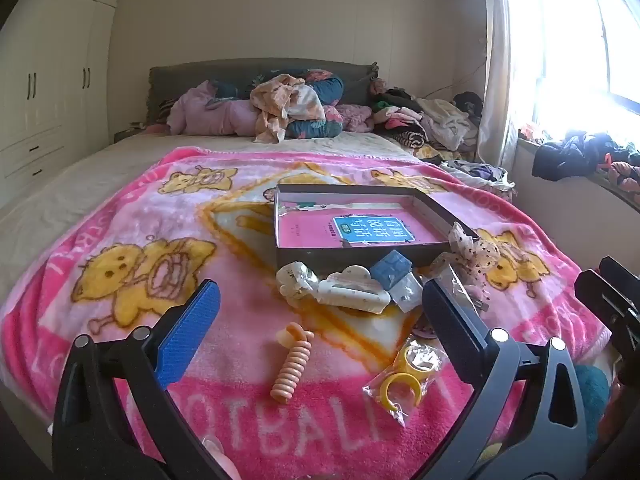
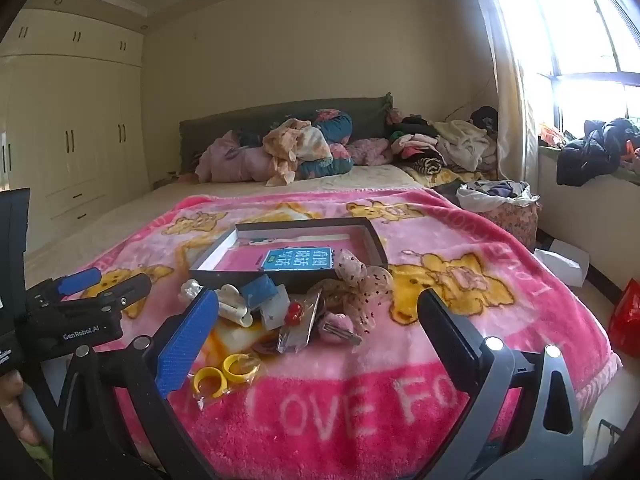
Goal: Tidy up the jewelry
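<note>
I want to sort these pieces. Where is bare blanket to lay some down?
Free: the blanket left of the grey box and white claw clips; also the pink band right of the yellow rings. Crowded: right against the box's near wall.

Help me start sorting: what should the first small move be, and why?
Probably lower the open left tool onto the orange spiral hair tie: it lies alone on the blanket, nearest, while the dark box holds no loose pieces yet.
</note>
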### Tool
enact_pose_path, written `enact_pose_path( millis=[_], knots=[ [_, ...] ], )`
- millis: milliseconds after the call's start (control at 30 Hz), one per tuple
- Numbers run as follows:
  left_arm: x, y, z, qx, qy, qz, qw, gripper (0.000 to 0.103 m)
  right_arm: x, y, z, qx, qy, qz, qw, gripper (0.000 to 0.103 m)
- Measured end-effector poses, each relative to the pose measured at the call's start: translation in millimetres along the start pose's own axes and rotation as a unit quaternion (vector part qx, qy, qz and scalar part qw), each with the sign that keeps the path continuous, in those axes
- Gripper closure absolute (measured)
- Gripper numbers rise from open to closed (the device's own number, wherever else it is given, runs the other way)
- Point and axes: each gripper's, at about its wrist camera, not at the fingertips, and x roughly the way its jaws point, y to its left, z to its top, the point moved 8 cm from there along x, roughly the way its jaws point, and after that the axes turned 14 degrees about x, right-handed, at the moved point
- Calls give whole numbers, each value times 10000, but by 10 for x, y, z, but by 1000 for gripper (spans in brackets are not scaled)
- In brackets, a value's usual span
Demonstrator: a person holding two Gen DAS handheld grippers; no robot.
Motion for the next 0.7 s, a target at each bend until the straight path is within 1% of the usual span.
enact_pose_path(
  millis=[233, 267, 700],
  knots=[
    [-3, -6, -4, 9, 27, -9, 10000, 11, -48, 48, -27, -1, -16, 63, 10000, 6],
    [8, -9, -8, 13, 47, -25, 10000, 11, 15, -2, -26, 20, 40, 5, 10000, 6],
    [30, -24, -42, 9, 81, -39, 10000, 11, 5, 2, -23, 24, 38, -17, 10000, 6]
  ],
)
